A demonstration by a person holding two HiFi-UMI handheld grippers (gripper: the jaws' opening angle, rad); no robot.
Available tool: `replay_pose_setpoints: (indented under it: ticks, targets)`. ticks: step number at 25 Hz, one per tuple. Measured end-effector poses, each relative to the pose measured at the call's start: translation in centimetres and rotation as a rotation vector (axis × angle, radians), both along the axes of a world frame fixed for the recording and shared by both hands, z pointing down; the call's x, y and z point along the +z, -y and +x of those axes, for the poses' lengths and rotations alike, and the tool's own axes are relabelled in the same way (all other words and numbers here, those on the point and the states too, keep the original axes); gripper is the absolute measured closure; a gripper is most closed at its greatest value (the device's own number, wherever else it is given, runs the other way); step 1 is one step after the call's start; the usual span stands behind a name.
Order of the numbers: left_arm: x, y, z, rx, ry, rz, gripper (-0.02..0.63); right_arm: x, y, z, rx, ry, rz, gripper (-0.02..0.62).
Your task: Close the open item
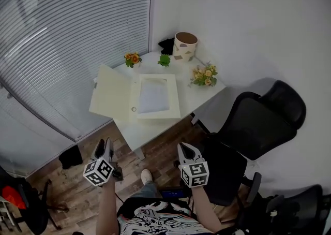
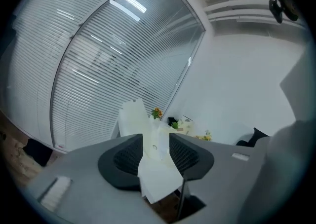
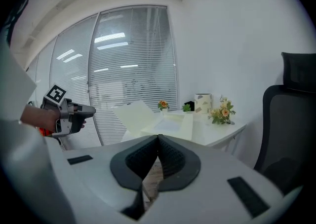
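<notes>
A flat cream box [image 1: 155,97] lies open on the small white table [image 1: 150,131], with white paper inside. Its lid [image 1: 110,93] is folded out to the left and hangs over the table's edge. Both grippers hover over the floor in front of the table, well short of the box. My left gripper [image 1: 105,145] is open and holds nothing; in the left gripper view the box [image 2: 157,136] shows through the gap between its jaws. My right gripper [image 1: 186,148] is shut and empty, its pads [image 3: 168,155] meeting at the tips, with the box [image 3: 168,123] far ahead.
At the table's back stand a patterned pot [image 1: 185,46], a small orange flower pot [image 1: 133,59], a green plant [image 1: 164,60] and a bouquet [image 1: 205,75]. A black office chair [image 1: 258,120] is right of the table. Window blinds [image 1: 67,37] run along the left.
</notes>
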State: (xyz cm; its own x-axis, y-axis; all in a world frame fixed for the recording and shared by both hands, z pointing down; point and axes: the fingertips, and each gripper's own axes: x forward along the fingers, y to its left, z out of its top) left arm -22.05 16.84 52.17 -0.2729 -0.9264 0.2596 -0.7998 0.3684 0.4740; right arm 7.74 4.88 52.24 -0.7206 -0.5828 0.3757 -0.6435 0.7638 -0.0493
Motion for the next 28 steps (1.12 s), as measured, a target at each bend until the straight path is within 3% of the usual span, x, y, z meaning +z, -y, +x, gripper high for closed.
replay_pose_setpoints:
  ticks: [8,15,28]
  targets:
    - [4.4,7.2,-6.5,-0.027,-0.078,-0.075,0.449,2.8,7.4,-3.8,0.023,-0.068,-0.039,0.592]
    - [8.3,10.5,-10.8,-0.045,-0.171,-0.109,0.449,5.3,13.1,-5.8,0.015,-0.177,-0.034,0.592]
    - [9.2,12.8,-11.2,-0.024,-0.208,-0.085,0.495,7.8,16.1,-5.4,0.045,-0.248,-0.081,0.592]
